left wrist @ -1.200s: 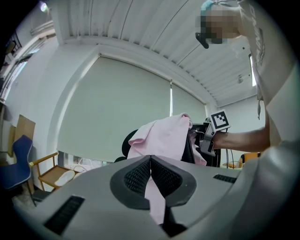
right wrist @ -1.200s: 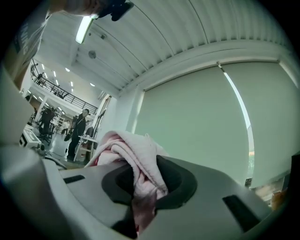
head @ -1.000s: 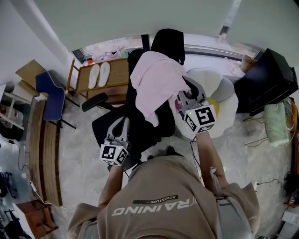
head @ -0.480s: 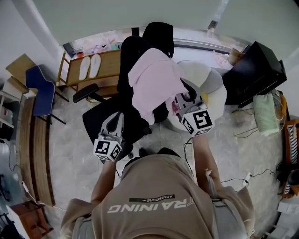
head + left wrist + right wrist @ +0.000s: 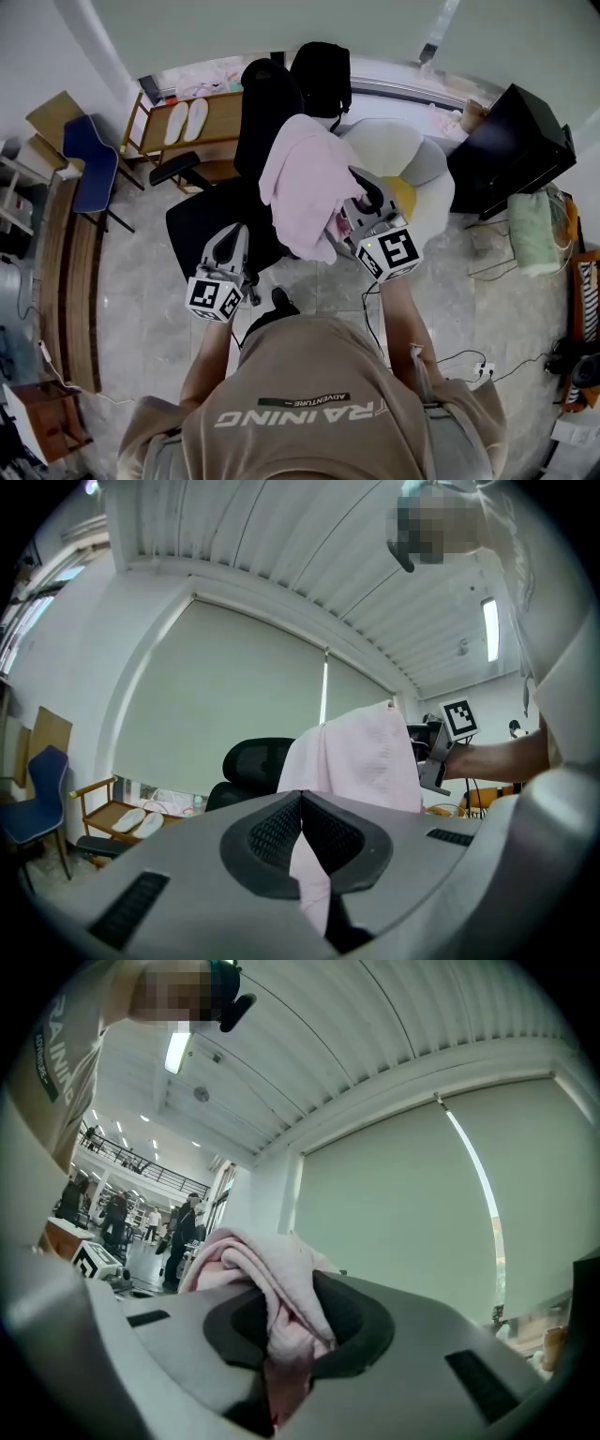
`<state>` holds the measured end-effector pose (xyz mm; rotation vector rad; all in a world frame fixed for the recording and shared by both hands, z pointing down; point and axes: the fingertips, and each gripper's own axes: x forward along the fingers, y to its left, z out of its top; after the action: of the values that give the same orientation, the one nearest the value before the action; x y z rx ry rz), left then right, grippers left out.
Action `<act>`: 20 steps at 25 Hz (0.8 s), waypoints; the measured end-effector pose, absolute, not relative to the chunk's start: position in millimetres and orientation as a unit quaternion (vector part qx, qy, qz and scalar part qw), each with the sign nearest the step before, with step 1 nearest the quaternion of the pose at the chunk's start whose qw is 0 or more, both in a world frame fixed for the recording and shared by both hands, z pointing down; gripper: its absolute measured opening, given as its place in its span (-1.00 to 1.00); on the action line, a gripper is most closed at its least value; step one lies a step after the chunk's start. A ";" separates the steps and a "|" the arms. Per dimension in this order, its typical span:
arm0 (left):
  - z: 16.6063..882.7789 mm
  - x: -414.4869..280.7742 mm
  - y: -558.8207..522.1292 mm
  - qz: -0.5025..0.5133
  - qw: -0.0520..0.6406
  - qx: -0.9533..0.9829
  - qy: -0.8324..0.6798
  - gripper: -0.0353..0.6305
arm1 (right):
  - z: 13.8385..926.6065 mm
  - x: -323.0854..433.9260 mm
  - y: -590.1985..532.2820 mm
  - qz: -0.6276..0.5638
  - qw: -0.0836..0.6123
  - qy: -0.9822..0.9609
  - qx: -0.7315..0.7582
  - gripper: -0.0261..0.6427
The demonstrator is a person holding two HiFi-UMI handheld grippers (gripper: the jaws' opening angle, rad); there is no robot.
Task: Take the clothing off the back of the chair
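2 grippers, 1 garment: listed view by view.
Head view, garment: pink garment (image 5: 305, 183) hangs bunched from the right gripper (image 5: 352, 208), just right of the chair (image 5: 262, 103) back and over the seat's right edge.
Head view, left gripper: the left gripper (image 5: 234, 242) is over the seat front, apart from the garment.
Head view, surrounds: a white cushion (image 5: 403, 150) lies beyond the garment. A rack (image 5: 230, 122) with 2 slippers (image 5: 187, 122) stands left of the chair.
Left gripper view, jaws: tips together with nothing pinched. The pink strip in the gap below them reads as the garment farther off.
Left gripper view, garment: garment (image 5: 361, 757) is raised beside the chair (image 5: 253, 757) headrest, with the right gripper at its right side.
Right gripper view, jaws: clamped on a thick fold of garment (image 5: 267, 1269), so the cloth keeps them slightly apart.
Done, judged: the garment is gripped and appears to be off the chair back.
Uncertain: whether the hem touches the seat cannot be told.
Left, judged: carry the garment clear of the chair.
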<state>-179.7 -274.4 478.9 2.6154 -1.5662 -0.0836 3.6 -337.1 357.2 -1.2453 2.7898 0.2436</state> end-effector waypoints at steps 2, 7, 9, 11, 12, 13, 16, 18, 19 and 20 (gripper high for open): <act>477.5 -165.3 -252.8 -0.025 0.046 0.855 -0.515 -0.85 | 362.0 12.2 -318.7 0.072 0.039 0.914 -0.398 -0.67; 479.8 -137.0 -197.2 -0.017 0.056 0.846 -0.530 -0.85 | 374.1 32.2 -271.6 0.056 0.039 0.924 -0.375 -0.67; 479.9 -132.0 -175.5 -0.015 0.061 0.840 -0.539 -0.86 | 379.5 36.4 -255.1 0.049 0.038 0.928 -0.367 -0.67; 478.9 -129.4 -158.3 -0.012 0.065 0.837 -0.543 -0.85 | 385.0 37.9 -244.3 0.041 0.038 0.930 -0.365 -0.67; 478.9 -129.3 -150.0 -0.009 0.065 0.837 -0.543 -0.86 | 388.2 37.1 -238.4 0.038 0.037 0.930 -0.364 -0.67; 479.6 -130.3 -141.8 -0.005 0.065 0.837 -0.543 -0.85 | 391.1 35.2 -231.4 0.036 0.035 0.931 -0.363 -0.67; 482.1 -136.4 -123.9 0.000 0.063 0.835 -0.546 -0.85 | 395.5 27.7 -210.2 0.038 0.032 0.934 -0.353 -0.67; 481.7 -137.8 -115.9 -0.003 0.060 0.836 -0.546 -0.85 | 396.7 24.8 -197.9 0.040 0.031 0.935 -0.351 -0.67; 480.8 -138.2 -111.6 -0.005 0.058 0.837 -0.544 -0.85 | 397.2 23.3 -191.4 0.040 0.031 0.935 -0.352 -0.67; 479.5 -139.0 -107.1 -0.008 0.056 0.839 -0.541 -0.86 | 397.2 21.4 -184.6 0.041 0.031 0.934 -0.353 -0.67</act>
<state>-139.0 -107.1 479.5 2.5452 -1.6414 -0.0240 21.4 -184.6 397.2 -1.0886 2.8789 0.1261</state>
